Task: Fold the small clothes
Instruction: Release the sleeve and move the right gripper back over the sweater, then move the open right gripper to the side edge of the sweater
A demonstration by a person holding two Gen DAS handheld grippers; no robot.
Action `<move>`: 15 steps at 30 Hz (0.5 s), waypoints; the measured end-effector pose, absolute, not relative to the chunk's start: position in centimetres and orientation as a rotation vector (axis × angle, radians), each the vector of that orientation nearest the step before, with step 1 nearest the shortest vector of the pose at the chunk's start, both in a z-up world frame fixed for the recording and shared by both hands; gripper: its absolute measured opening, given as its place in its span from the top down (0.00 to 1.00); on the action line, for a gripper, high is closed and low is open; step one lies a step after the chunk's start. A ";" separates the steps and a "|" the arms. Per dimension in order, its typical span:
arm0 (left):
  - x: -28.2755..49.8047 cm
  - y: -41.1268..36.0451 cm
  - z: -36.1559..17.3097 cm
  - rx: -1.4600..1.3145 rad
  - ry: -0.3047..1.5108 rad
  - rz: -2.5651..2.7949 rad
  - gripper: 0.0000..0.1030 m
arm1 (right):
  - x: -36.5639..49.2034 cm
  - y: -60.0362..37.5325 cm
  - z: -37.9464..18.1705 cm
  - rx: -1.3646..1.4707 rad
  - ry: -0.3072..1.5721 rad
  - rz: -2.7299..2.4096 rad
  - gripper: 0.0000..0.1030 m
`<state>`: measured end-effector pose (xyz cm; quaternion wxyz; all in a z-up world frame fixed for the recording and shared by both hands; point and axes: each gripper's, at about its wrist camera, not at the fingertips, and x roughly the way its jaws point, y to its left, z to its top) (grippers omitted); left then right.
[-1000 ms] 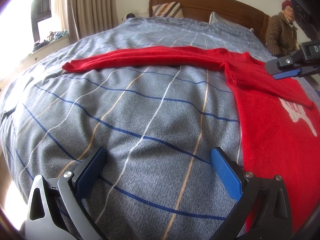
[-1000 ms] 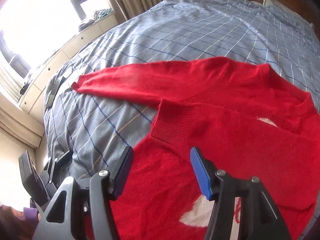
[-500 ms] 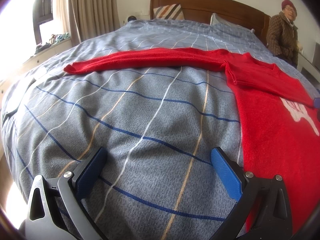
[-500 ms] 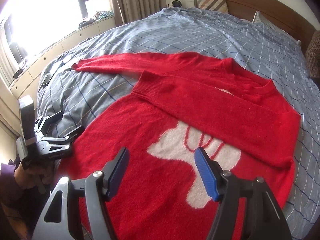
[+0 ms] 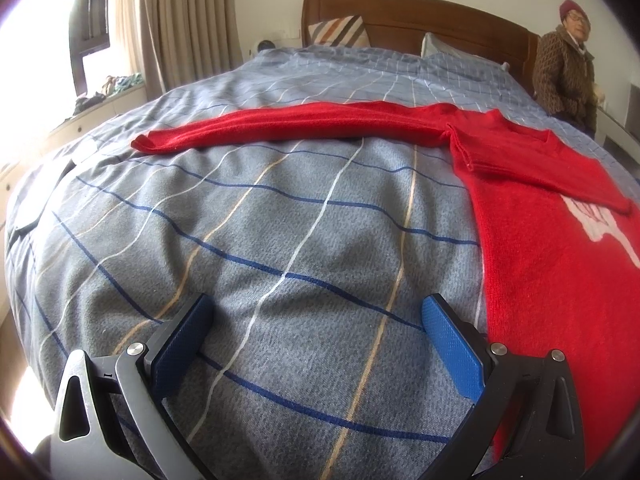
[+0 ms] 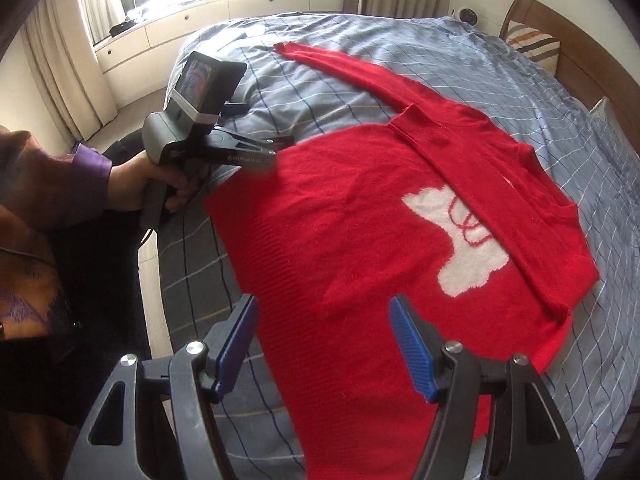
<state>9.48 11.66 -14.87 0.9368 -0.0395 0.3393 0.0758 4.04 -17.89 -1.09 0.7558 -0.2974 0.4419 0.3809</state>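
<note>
Folding the red sweater (image 6: 352, 240) looks partly done: it lies flat, face up, on the plaid bedspread (image 5: 280, 220), w/ one sleeve (image 6: 500, 184) already laid across the chest over the top of the white motif (image 6: 456, 248); the other sleeve (image 5: 288, 128) stretches straight out to the side, cuff well apart from the body.

Left gripper (image 5: 316, 344) hangs over bare bedspread just beside the sweater's side edge, jaws spread wide, nothing held; right gripper (image 6: 324, 344) hovers above the ribbed hem, jaws equally wide, empty.

Likely step in hand: bringing the outstretched sleeve in. To do it well, in my judgement:
- take that sleeve near the cuff w/ the left gripper, pinching the full thickness of the knit, not a surface pinch; the fabric looks soft and stretchy, so a shallow bite may slip;
- lift only enough to clear the bedspread, then carry it across so it lands parallel to the sleeve already folded, cuff inside the body outline;
- keep the right gripper low on the hem or shoulder area to pin the body, else the whole garment may drag sideways;
- release flat, smooth any ridge at the shoulder before folding the hem up.

A person (image 5: 568, 64) stands by the headboard, clear of the work.
</note>
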 end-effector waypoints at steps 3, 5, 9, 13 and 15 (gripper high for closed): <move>9.5 11.6 -14.8 -0.071 0.691 0.160 0.00 | 3.4 -19.8 0.4 -0.634 0.967 0.827 0.34; 9.5 11.7 -14.7 -0.069 0.692 0.159 0.00 | 2.5 -20.9 1.3 -0.616 0.976 0.840 0.34; 9.5 11.6 -14.7 -0.064 0.690 0.166 0.00 | 0.2 -22.6 2.6 -0.611 0.970 0.875 0.28; 9.6 11.5 -14.7 -0.053 0.688 0.176 0.00 | -0.5 -21.2 3.8 -0.687 0.924 0.900 0.28; 9.6 11.4 -14.8 -0.058 0.691 0.173 0.00 | -1.0 -21.8 4.8 -0.682 0.867 0.888 0.25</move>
